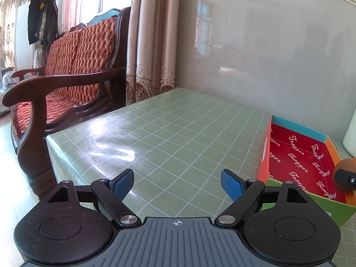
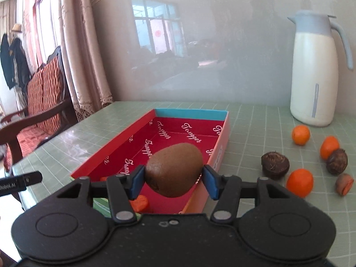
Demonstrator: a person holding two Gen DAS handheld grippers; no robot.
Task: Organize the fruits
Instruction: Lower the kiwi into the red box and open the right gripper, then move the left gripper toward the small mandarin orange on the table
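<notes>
Kiwi going into the box

The kiwi [image 2: 174, 170] is hanging over the red box [image 2: 191, 133], the right gripper [image 2: 174, 181] jaws squeezing it so it can't drop early. The left gripper [image 1: 176, 185] is waiting wide apart over the tabletop [image 1: 169, 133].

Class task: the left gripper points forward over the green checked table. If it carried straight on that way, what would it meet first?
Probably nothing on the table: the left gripper, jaws open, faces bare green tablecloth, then the grey wall. The red box lies off to its right. Depth is uncertain.
</notes>
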